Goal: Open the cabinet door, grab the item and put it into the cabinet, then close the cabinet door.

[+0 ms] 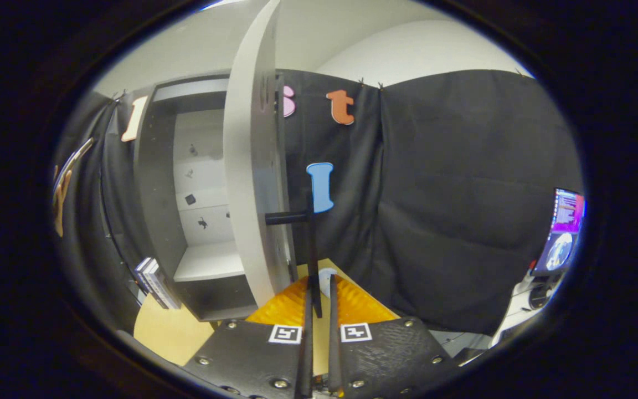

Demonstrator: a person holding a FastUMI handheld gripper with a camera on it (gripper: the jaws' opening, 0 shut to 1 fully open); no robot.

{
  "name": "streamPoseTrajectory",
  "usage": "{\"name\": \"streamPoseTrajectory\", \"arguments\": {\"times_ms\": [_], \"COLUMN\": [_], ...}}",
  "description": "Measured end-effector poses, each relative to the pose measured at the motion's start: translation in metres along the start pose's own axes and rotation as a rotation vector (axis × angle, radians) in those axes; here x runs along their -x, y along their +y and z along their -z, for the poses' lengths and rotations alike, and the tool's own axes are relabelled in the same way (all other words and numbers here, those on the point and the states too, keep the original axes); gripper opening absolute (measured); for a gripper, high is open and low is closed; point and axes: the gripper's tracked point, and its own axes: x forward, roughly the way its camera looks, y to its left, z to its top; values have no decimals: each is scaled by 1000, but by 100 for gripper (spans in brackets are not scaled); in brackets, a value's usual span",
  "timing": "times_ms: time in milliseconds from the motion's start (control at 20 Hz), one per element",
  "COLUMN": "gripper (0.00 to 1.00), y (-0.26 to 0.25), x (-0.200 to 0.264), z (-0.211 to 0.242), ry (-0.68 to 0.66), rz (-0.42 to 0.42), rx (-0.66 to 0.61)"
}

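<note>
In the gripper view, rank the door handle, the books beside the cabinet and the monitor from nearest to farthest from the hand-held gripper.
1. Door handle: between the fingers of the hand-held gripper, which are closed on it.
2. Books: ahead to the left, leaning by the cabinet.
3. Monitor: far off to the right.

text: none legible | gripper (319, 293): a square coded marker on each finger, jaws nearly closed around the cabinet door handle (310, 244)

Grey cabinet door (252, 183), seemingly black handle (312, 244)
</note>
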Motion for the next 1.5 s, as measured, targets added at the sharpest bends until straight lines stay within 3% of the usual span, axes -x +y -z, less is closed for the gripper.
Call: {"name": "streamPoseTrajectory", "arguments": {"times_ms": [300,550,750,1000,1150,1400,1500], "gripper": [11,11,11,11,11,10,25], "y": [-14,-15,1,69,100,123,132], "x": [-3,-5,-3,-21,-26,-44,-48], "z": [2,4,3,22,54,128,164], "ry": [11,25,24,58,138,310,396], "rz": [158,152,62,-114,-252,-333,-375], "rx": [102,87,94,94,51,73,97]}}
